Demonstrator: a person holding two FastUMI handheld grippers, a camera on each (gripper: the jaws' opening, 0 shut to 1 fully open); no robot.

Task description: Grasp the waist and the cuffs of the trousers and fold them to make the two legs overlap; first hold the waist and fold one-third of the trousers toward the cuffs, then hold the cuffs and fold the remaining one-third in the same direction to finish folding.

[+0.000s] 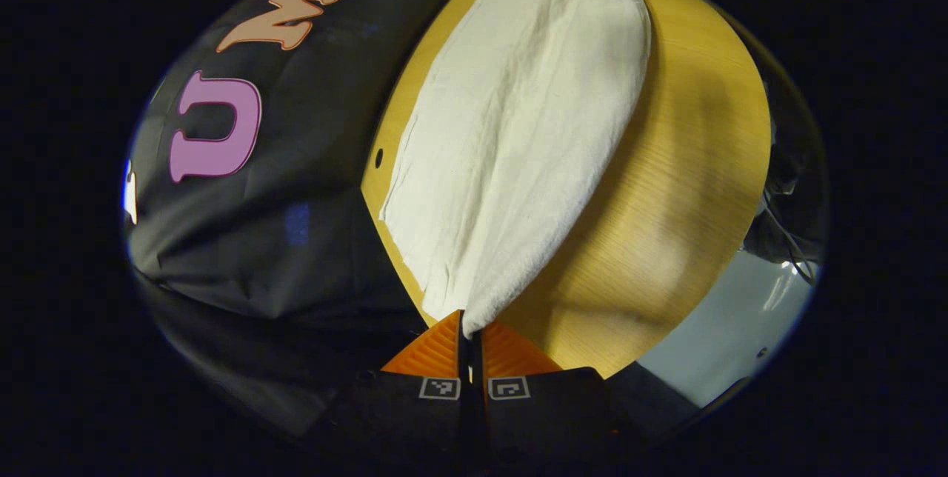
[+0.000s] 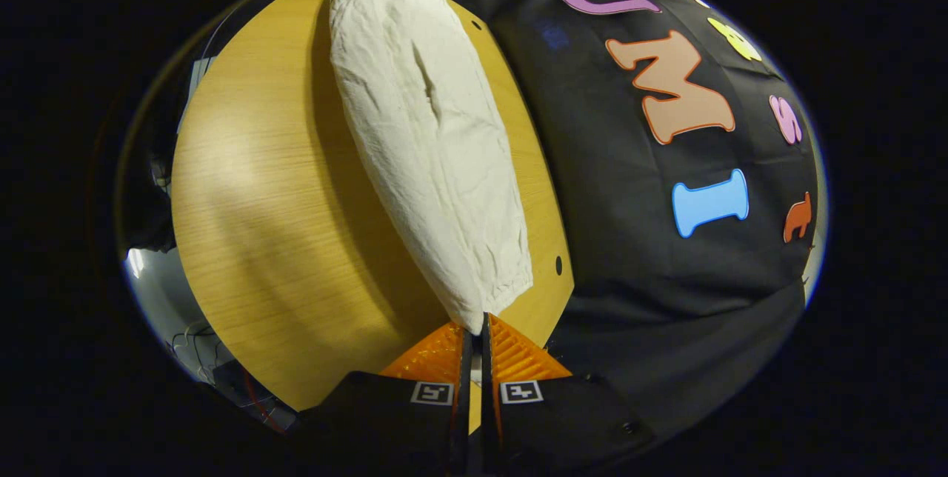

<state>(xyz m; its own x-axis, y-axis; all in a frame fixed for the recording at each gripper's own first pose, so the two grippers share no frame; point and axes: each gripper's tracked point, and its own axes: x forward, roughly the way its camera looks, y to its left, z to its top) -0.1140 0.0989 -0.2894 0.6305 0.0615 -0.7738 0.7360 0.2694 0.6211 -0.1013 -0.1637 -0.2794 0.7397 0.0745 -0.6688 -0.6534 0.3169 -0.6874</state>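
Trousers pinched at both ends: keep the cloth taut

Left claw [image 1: 469, 329] is pressed together on one end of the trousers [image 1: 518, 136]; right claw [image 2: 474, 329] pinches the other end, so you hold them stretched lengthwise over the bench [image 1: 681, 188]. Which end is the waist, I cannot tell. Keep both grips level and tension even, so the legs stay overlapped along the far edge.

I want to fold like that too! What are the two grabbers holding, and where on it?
Both hold the white trousers: the left gripper pinches one end's edge, the right gripper the other's. Waist or cuffs cannot be told.
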